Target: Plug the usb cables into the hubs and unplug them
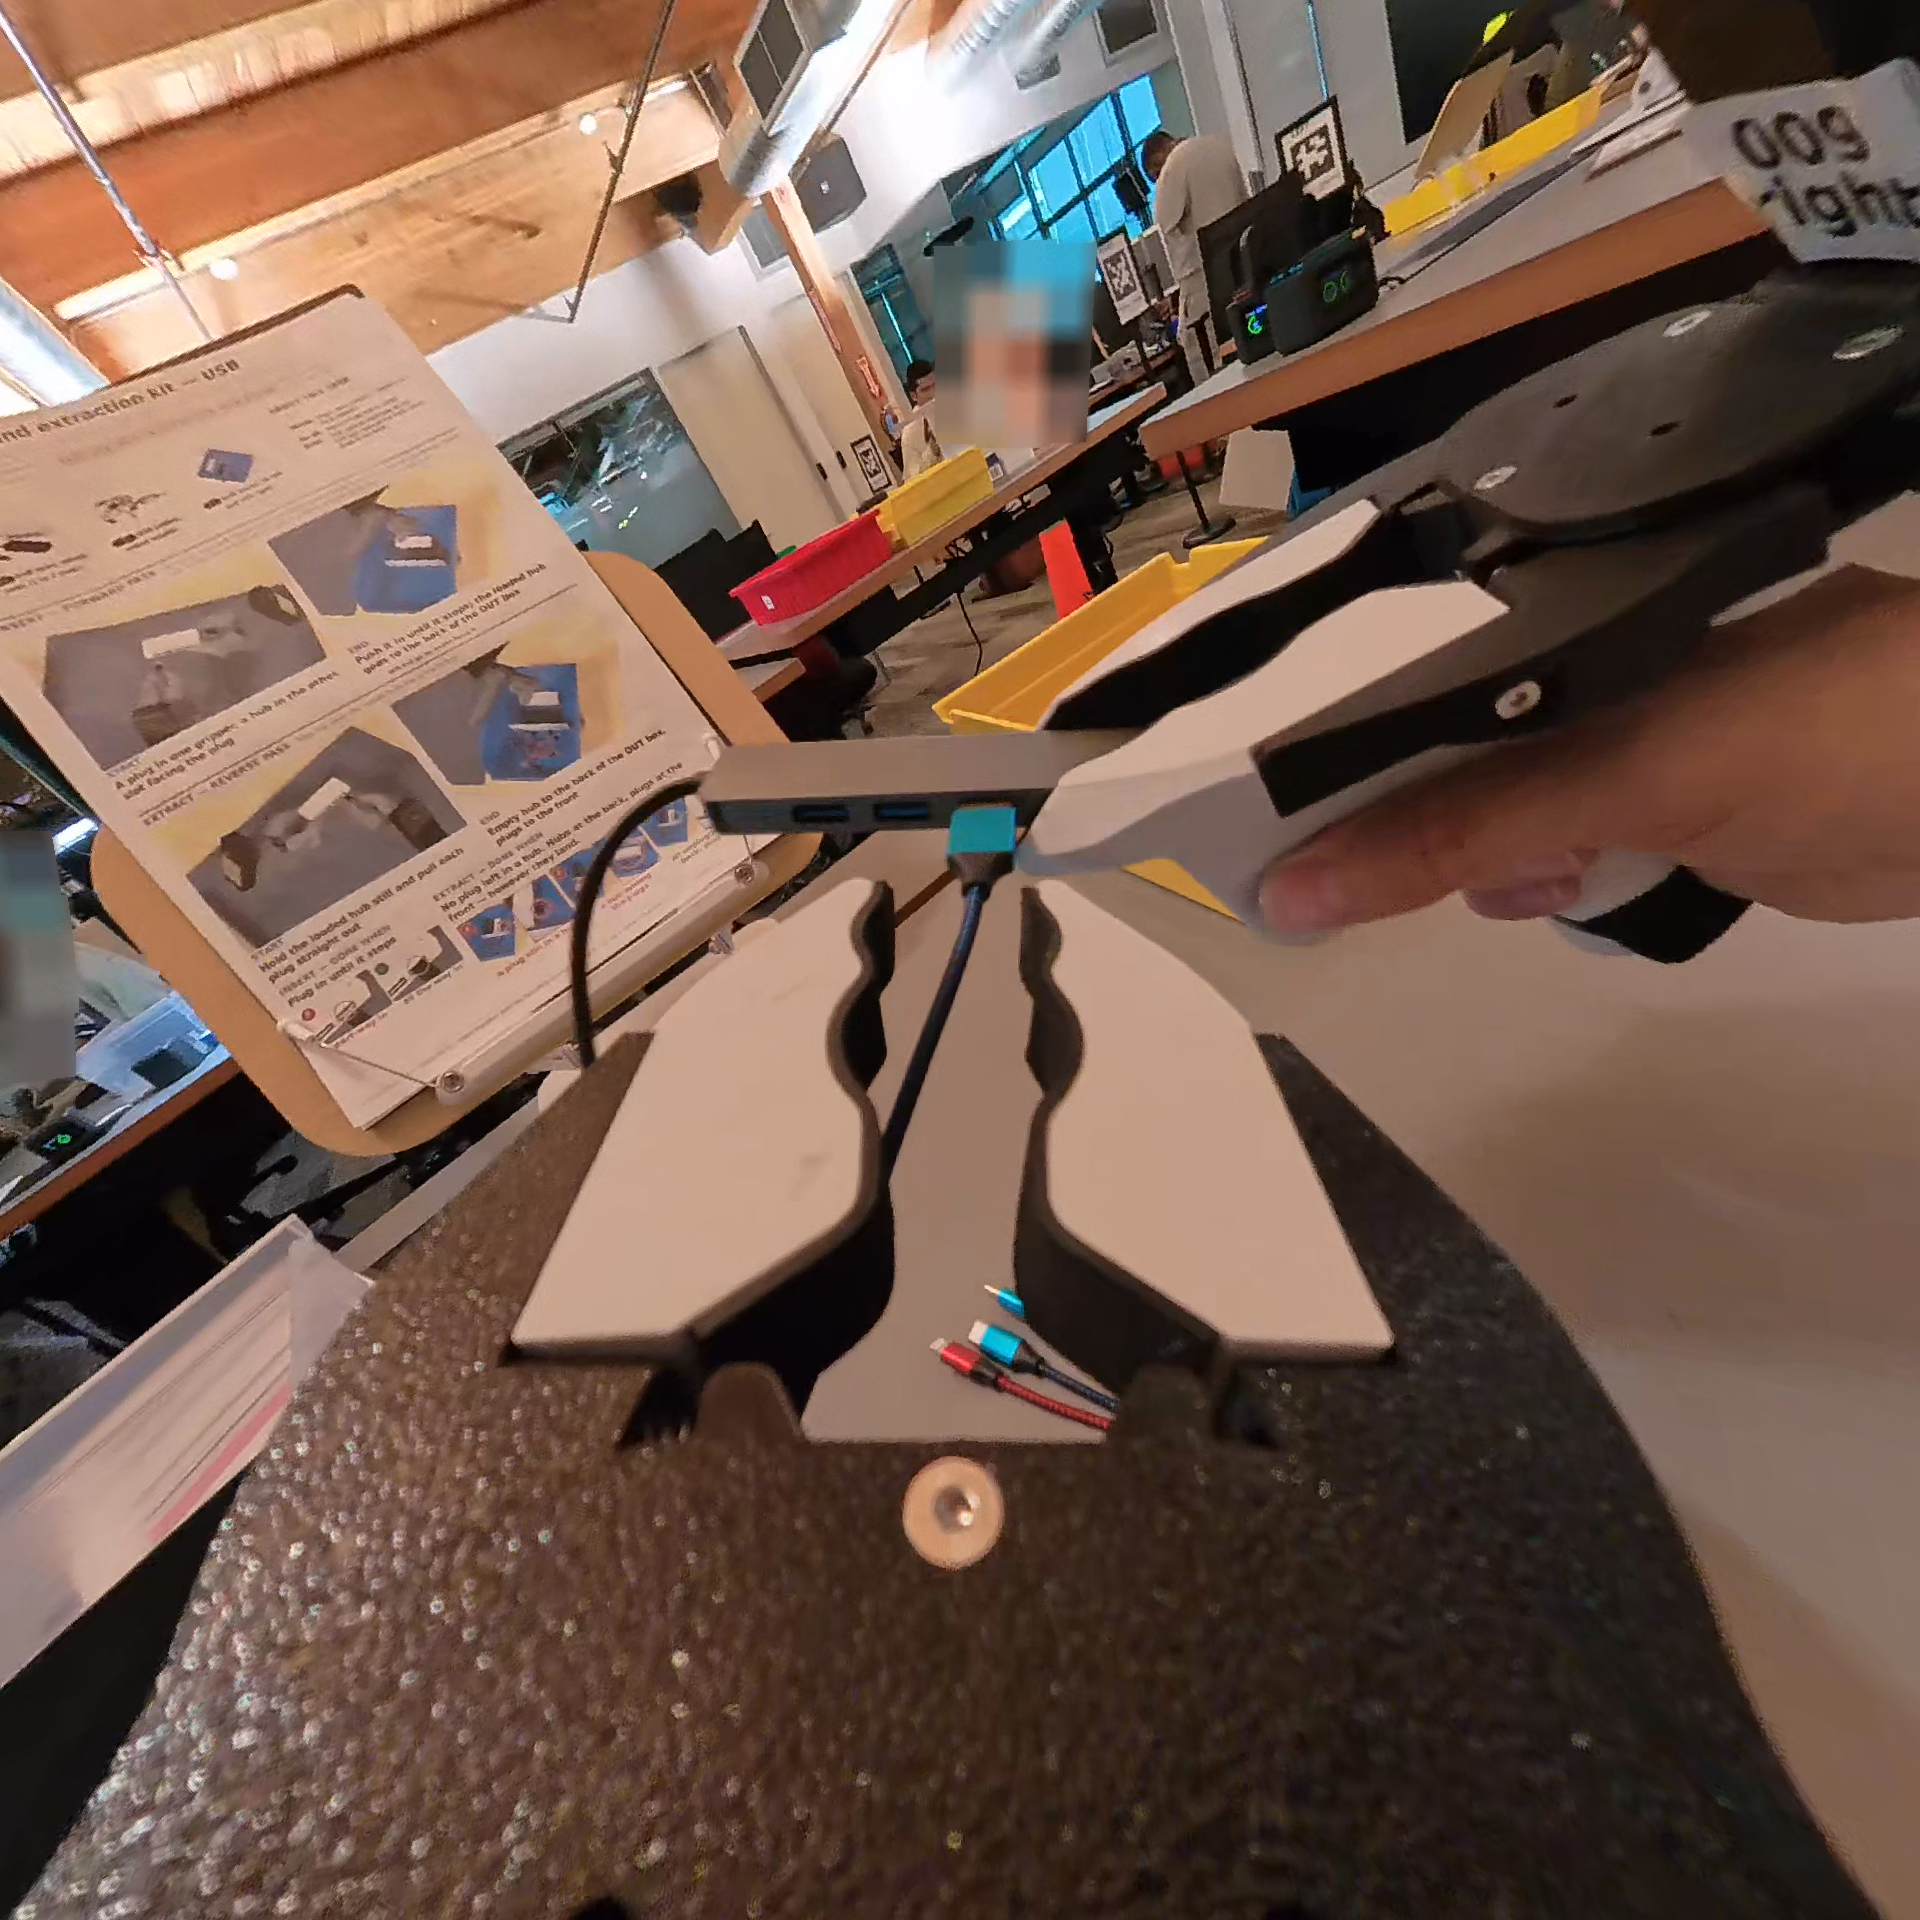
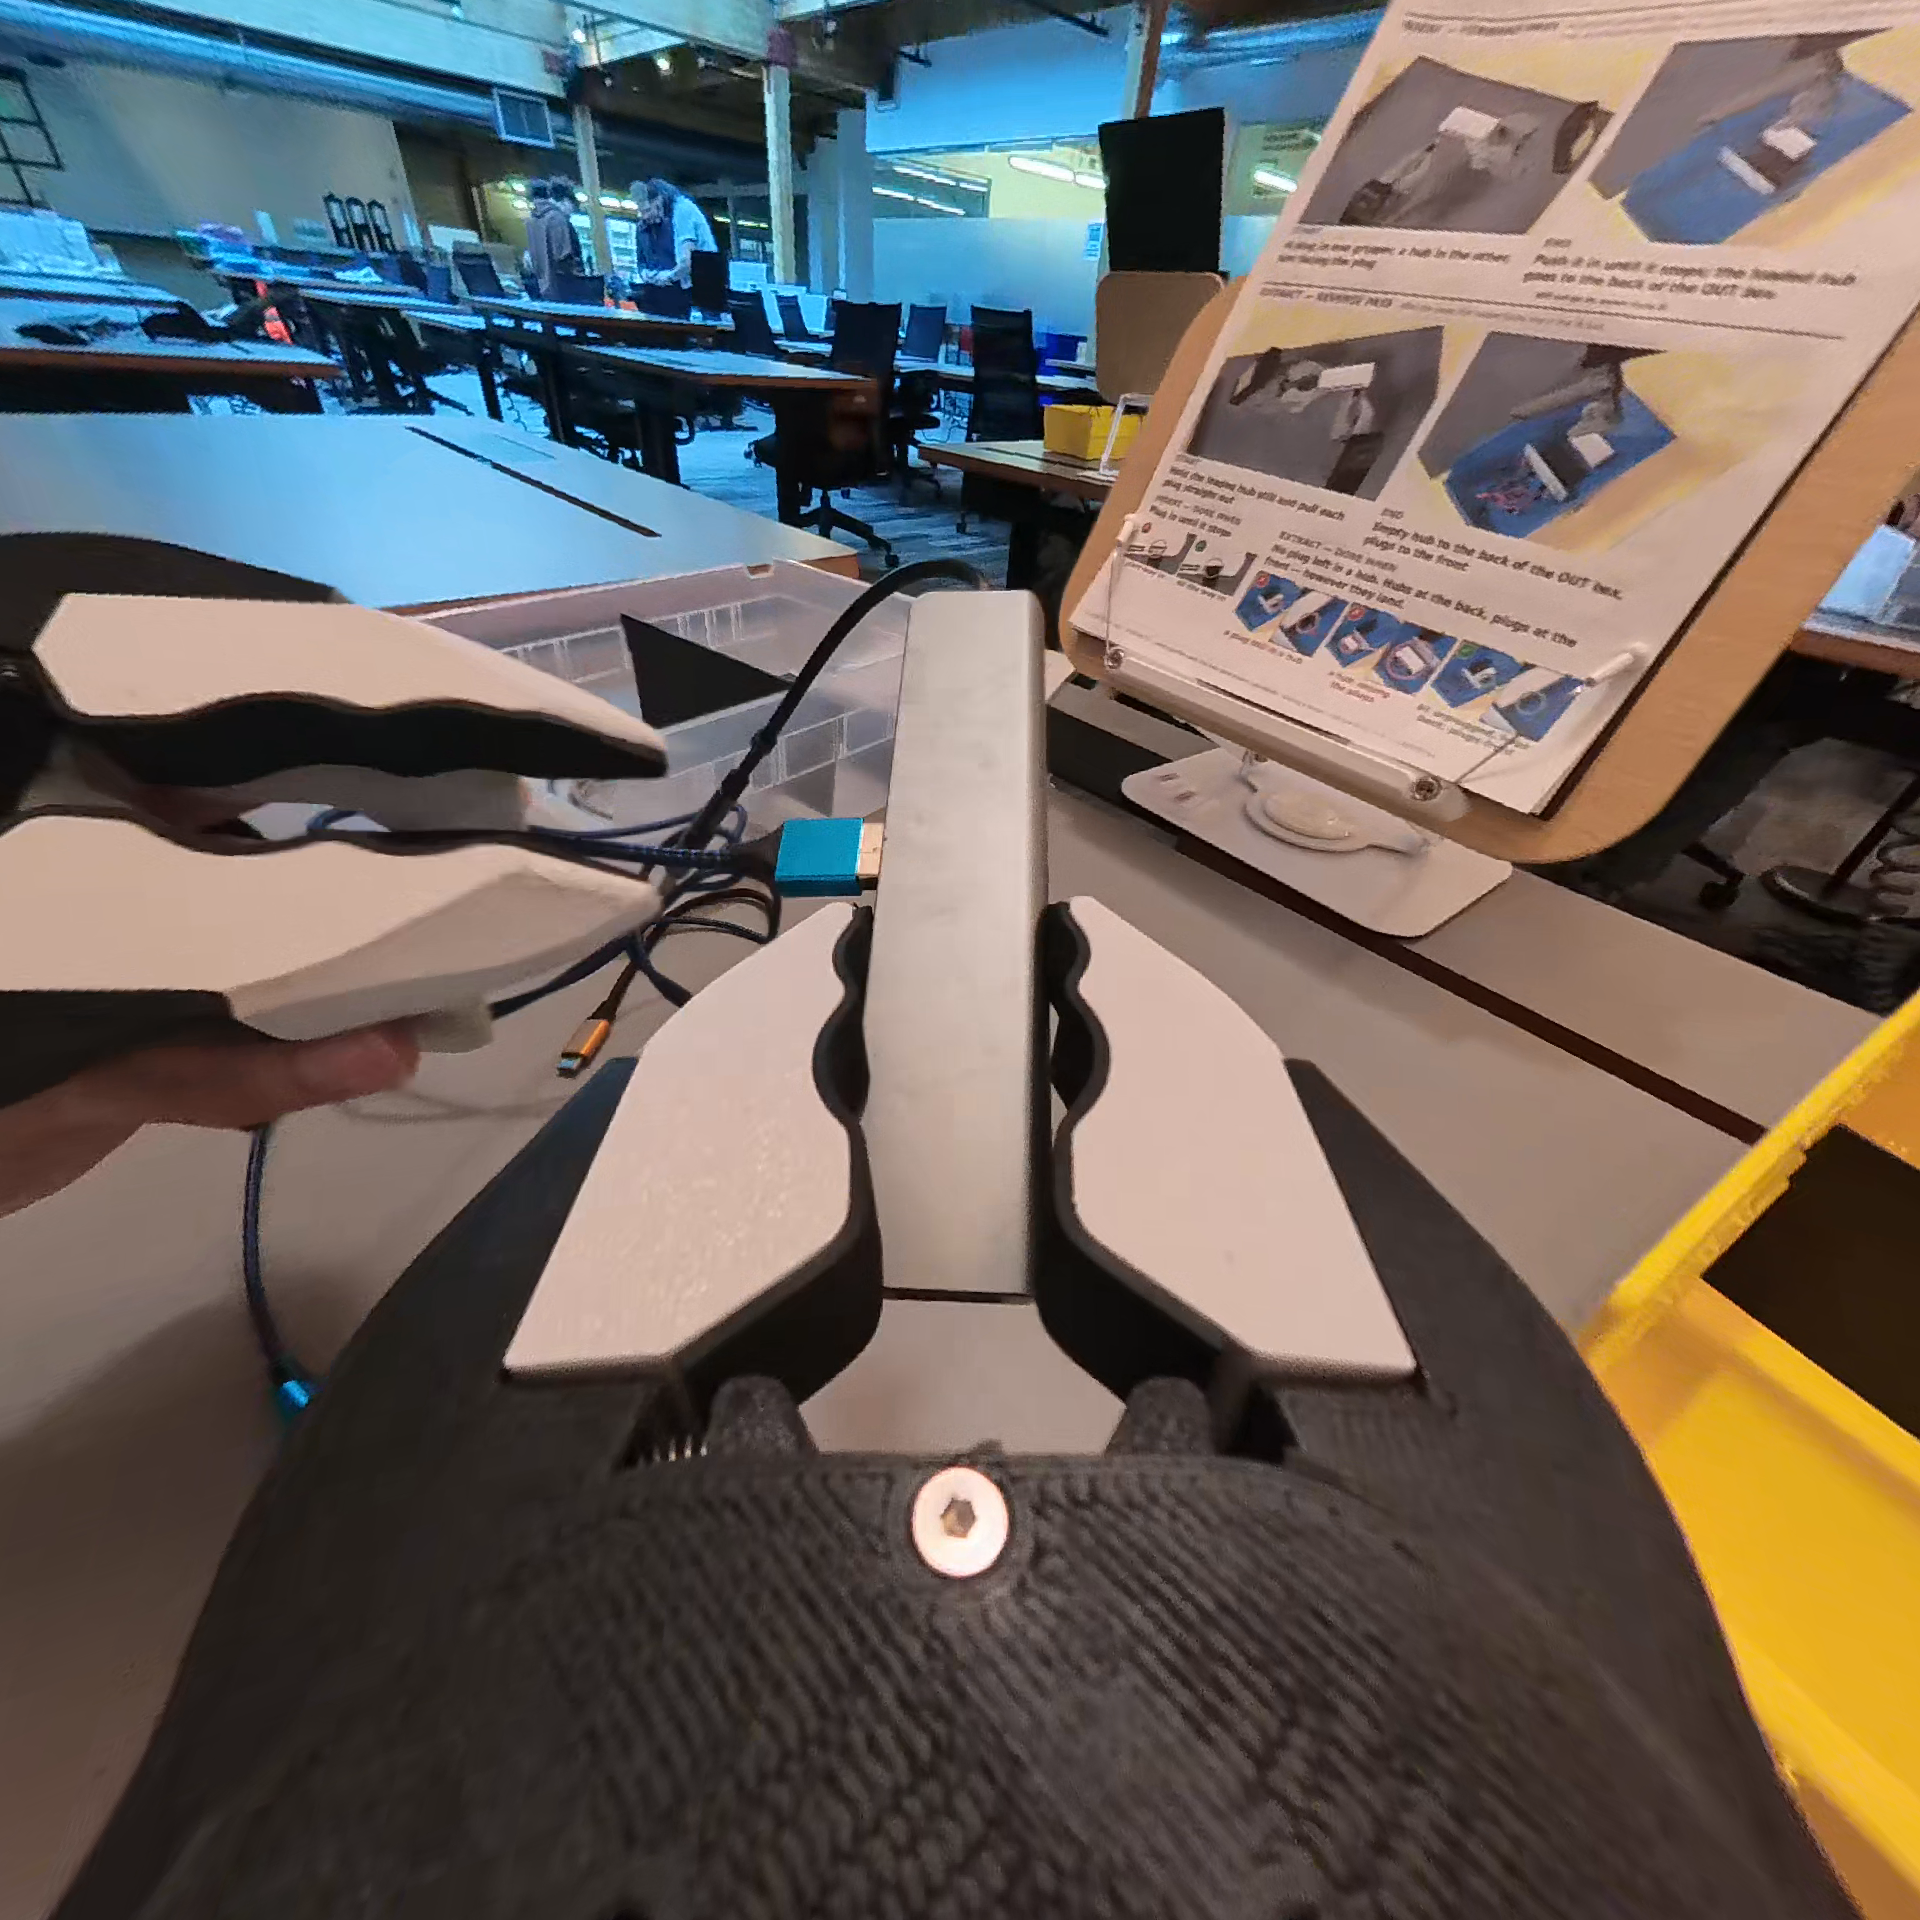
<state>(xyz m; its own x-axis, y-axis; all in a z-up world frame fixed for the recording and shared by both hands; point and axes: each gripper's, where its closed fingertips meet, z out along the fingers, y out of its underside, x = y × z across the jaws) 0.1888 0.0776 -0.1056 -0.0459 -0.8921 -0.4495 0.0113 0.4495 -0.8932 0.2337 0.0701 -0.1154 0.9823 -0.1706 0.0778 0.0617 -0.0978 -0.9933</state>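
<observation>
Right gripper point(image 2: 956, 914): nearest in its own view; fingers pinching the grey hub by its long edges, the hub running up between them toward 12 o'clock.
Hub point(image 2: 961, 935): held in the air, off the table; the port edge faces 9 o'clock in the right wrist view. In the left wrist view two free blue ports sit at 9 o'clock of the plug.
Teal plug point(image 2: 823, 857): at the hub's left edge, a sliver of metal shell showing. Judged seated or nearly so; cannot tell the depth.
Left gripper point(image 1: 956, 904): fingers spread a little, the blue braided cable point(image 1: 935, 1029) running between them up to the plug; no pad seen touching it, so the grip cannot be told.
Spare cables point(image 1: 1013, 1361): teal and red plugs lying on the table, seen between the left fingers at 6 o'clock.
Far: instruction sheet point(image 2: 1475, 416) on a stand at 1 o'clock; yellow bin point(image 2: 1766, 1403) at 4 o'clock.
Step (judged): at the plug/hub joint, either finishing insertion or about to extract.
Next move calls for: hub held still, force straight along the plug's axis, no twisting.
</observation>
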